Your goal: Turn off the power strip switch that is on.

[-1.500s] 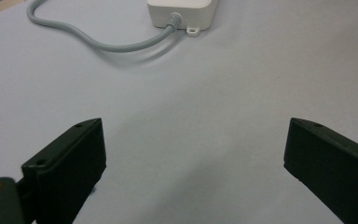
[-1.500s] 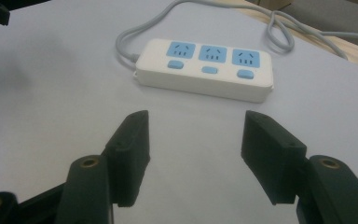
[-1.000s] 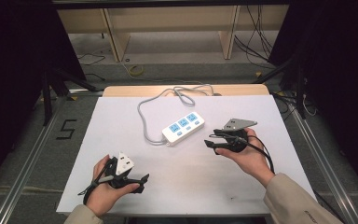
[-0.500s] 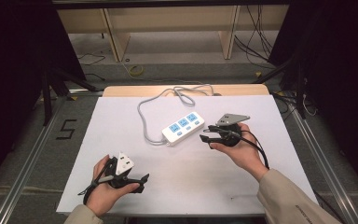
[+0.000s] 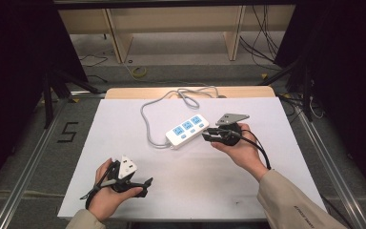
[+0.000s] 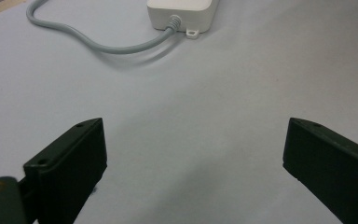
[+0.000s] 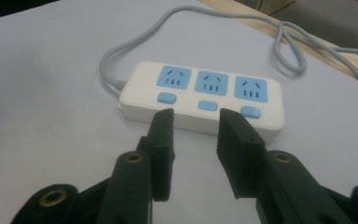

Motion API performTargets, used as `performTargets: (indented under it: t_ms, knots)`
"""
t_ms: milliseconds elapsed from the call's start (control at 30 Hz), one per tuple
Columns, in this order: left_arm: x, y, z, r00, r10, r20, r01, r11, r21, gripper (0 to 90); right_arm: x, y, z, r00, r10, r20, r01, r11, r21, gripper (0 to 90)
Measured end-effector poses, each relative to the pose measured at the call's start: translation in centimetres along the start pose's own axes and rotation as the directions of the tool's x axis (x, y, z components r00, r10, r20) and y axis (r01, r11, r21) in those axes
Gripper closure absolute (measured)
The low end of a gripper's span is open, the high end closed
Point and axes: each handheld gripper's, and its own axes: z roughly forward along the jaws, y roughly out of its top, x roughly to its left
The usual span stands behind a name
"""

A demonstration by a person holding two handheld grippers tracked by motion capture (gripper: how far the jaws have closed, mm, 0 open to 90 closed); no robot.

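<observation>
Power strip (image 5: 187,129) — white, three blue sockets, mid-surface (image 5: 276,162), cord looping behind. Right hand-held gripper (image 7: 196,122) just before its switch side, jaws narrowly parted, empty; left hand-held gripper (image 6: 193,161) well nearer, spread wide. Risk: light strip may slide if nudged — likely skewing.

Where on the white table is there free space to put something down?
Bare cover lies between the left gripper and the power strip, and along the table edge behind the right gripper. It is crowded at the back centre, around the strip and its looping cable.
</observation>
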Motion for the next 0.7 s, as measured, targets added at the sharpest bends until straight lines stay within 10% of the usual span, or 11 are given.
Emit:
performTargets:
  t_ms: [700]
  knots:
    - [-0.1, 0.1, 0.1, 1.0000, -0.006, 0.005, 0.006, 1.0000, -0.007, 6.6, -0.1, 1.0, 2.0, 0.9992, -0.002, 0.040, 0.001, 0.999, 0.032, 90.0]
